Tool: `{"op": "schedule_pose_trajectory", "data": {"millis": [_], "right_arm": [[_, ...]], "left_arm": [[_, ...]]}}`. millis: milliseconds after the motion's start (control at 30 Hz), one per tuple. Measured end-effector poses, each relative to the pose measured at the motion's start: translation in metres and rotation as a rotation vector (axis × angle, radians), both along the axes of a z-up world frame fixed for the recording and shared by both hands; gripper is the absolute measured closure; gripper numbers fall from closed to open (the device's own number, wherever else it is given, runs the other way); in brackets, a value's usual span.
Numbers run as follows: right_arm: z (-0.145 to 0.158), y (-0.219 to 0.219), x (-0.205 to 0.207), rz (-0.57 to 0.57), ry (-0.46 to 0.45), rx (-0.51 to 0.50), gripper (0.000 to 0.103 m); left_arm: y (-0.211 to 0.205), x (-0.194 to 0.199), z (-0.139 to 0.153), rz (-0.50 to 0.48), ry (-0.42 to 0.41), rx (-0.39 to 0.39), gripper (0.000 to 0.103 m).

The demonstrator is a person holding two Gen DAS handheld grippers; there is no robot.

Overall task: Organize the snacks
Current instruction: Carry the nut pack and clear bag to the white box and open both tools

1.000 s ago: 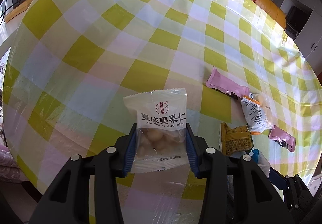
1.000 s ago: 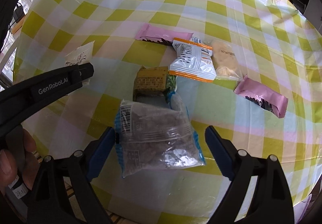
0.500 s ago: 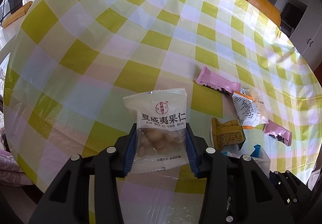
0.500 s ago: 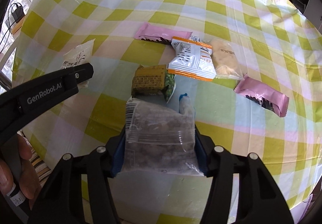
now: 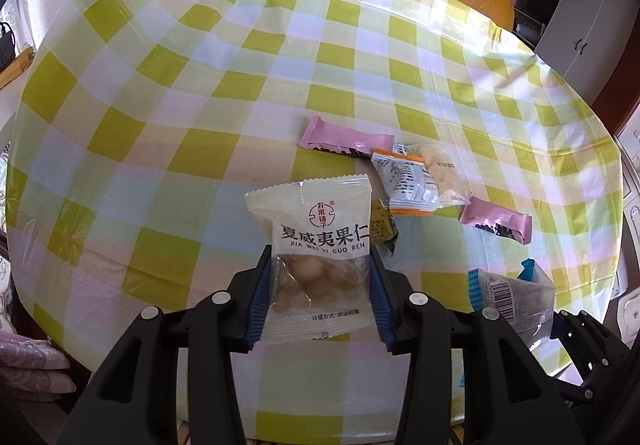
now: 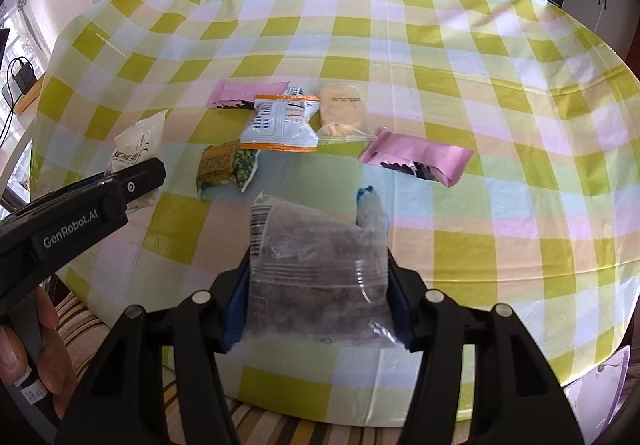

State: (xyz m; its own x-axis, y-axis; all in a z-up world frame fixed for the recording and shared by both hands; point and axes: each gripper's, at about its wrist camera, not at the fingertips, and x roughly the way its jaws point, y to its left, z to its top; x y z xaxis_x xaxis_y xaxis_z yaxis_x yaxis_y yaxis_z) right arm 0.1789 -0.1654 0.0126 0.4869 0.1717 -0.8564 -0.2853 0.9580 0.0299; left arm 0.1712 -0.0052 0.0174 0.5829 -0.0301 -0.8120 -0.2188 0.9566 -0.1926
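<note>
Left wrist view: we see the left gripper with its blue-padded fingers pressed on both sides of a white nut packet, held above the checked surface. Right wrist view: we see the right gripper clamping a clear packet with blue edges and dark contents, also off the surface. On the surface beyond, we note a pink bar touching an orange-trimmed white pack, a clear biscuit pack just beside that, a second pink bar to the right, and a yellow-green pea packet nearer. A hand shows at lower left.
</note>
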Motion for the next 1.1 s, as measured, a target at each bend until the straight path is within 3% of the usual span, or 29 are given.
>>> {"op": "schedule_pose_trajectory", "data": {"millis": [533, 867, 1100], "right_arm": [[0.015, -0.098, -0.031, -0.161, -0.032, 0.032, 0.046], [0.019, -0.212, -0.063, -0.373, -0.044, 0.01, 0.046], [0.005, -0.292, -0.09, -0.538, -0.019, -0.027, 0.046]], "left_arm": [[-0.111, -0.014, 0.013, -0.285, 0.005, 0.001, 0.06], [-0.217, -0.027, 0.014, -0.579, 0.031, -0.008, 0.06], [-0.3, -0.042, 0.005, -0.818, 0.084, -0.006, 0.06]]}}
